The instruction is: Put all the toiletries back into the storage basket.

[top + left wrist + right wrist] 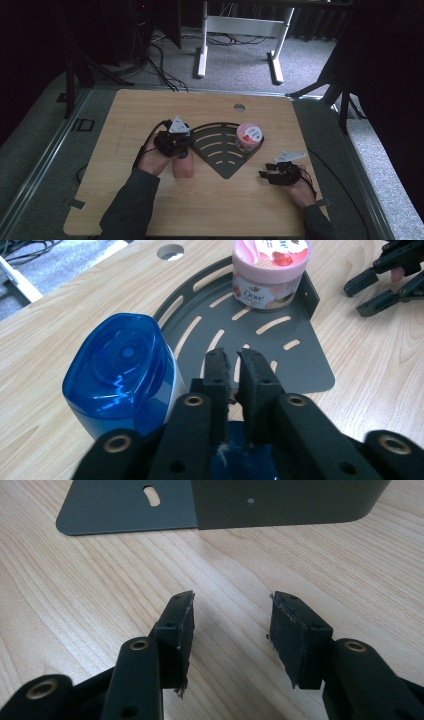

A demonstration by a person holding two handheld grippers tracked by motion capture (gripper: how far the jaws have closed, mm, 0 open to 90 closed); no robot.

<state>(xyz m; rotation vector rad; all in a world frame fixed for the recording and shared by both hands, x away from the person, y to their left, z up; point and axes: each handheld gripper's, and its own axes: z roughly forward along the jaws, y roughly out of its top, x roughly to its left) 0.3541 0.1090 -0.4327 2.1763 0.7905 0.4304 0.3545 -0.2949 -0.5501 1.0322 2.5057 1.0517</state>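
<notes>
A bottle with a blue cap [120, 370] stands on the wooden table just left of my left gripper [234, 365]; it is beside the jaws, not between them. The jaws stand close together with a narrow slit and nothing between the pads. From above, the left gripper [187, 146] hovers over that bottle [183, 168] at the left edge of a dark grey slotted corner rack [225, 156]. A pink Dove jar [248, 136] sits in the rack's right corner [270, 270]. My right gripper [231, 615] stands open over bare wood, right of the rack [280, 500].
The table [150, 210] has a round cable hole [239, 107] near its far edge. Beyond it on the carpet stand a white desk frame [240, 30] and loose cables. The right gripper [385, 280] lies past the rack's corner wall.
</notes>
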